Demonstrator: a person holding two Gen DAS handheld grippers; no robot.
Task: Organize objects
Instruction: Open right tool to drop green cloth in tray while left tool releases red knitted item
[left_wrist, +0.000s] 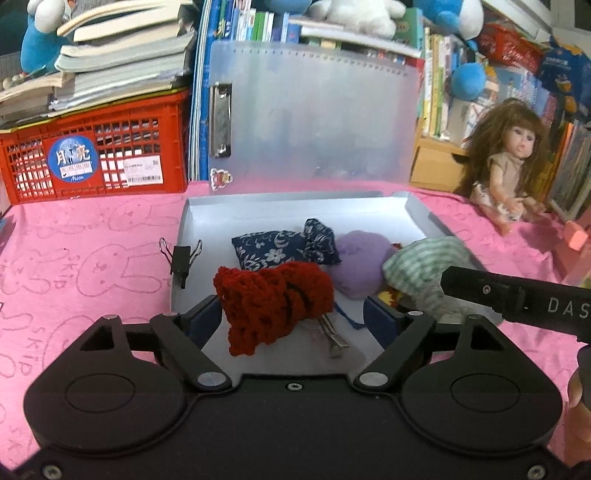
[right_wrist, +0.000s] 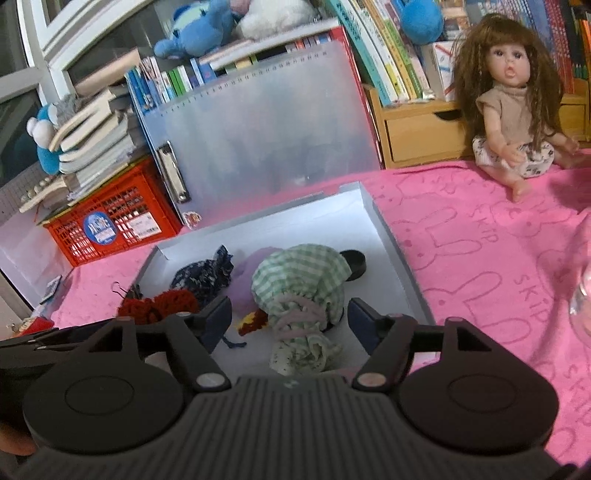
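Hovering left gripper (left_wrist: 291, 317) and right gripper (right_wrist: 288, 321), jaws apart, straddle red crochet pouch (left_wrist: 273, 302), green gingham pouch (right_wrist: 299, 295) in tray (right_wrist: 388, 236); lifting fingers may snag yarn, dragging pouches out

"Moon" on the red crate's round sticker (left_wrist: 75, 161), "SKIP" on the pink cloth (right_wrist: 532, 295) — "DAS" on the right gripper (left_wrist: 569, 305)

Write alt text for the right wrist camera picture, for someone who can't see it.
An open right gripper hovers over a green checked pouch in a shallow white box on a pink cloth. Red, navy and purple pouches lie beside it; a doll sits behind.
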